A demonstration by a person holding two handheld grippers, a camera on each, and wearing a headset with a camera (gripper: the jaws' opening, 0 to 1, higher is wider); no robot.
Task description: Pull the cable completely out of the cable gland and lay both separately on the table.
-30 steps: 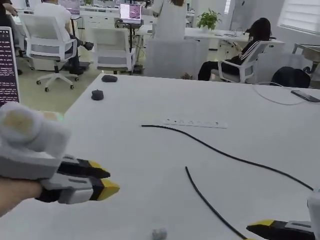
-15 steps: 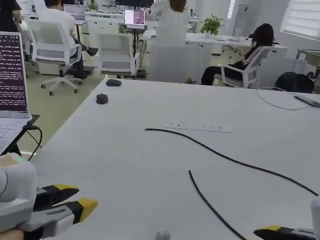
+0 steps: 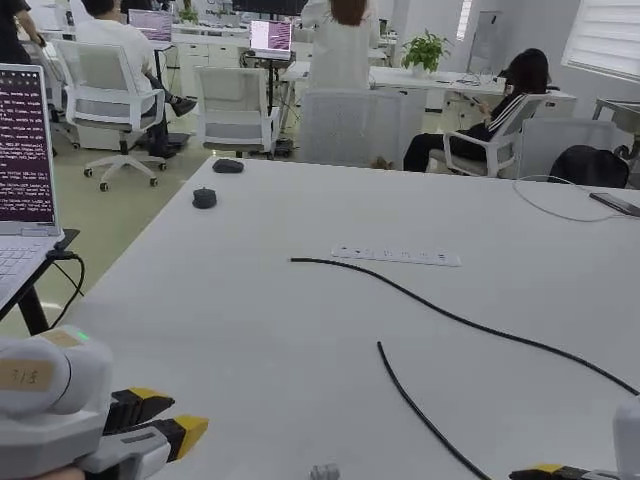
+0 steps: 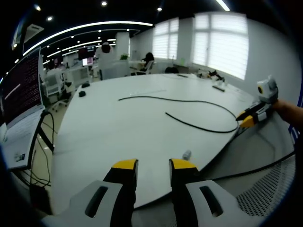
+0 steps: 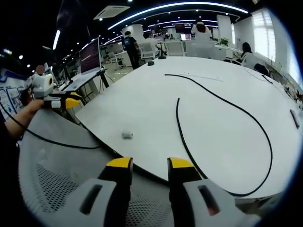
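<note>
A long black cable (image 3: pixel 470 322) lies loose in a wide curve on the white table (image 3: pixel 250 300), its free end near the middle (image 3: pixel 379 346). The small grey cable gland (image 3: pixel 323 472) sits apart from it at the near edge, also seen in the left gripper view (image 4: pixel 186 154) and the right gripper view (image 5: pixel 127 135). My left gripper (image 3: pixel 182 417) hovers at the near left, off the table edge, open and empty (image 4: pixel 154 165). My right gripper (image 3: pixel 530 472) sits low at the near right, open and empty (image 5: pixel 150 165). The cable (image 4: pixel 189 125) (image 5: pixel 178 118) lies ahead of both.
A laptop (image 3: pixel 20 150) stands on a stand at the left. A white power strip (image 3: pixel 395 256) lies past the cable, two dark mice (image 3: pixel 204 198) at the far left corner, a phone (image 3: pixel 615 203) at the far right. Office chairs and seated people are beyond the table.
My left gripper has dropped and drawn back toward the near edge. The right gripper has sunk lower in the picture. The head view has shifted; cable and gland lie as before.
</note>
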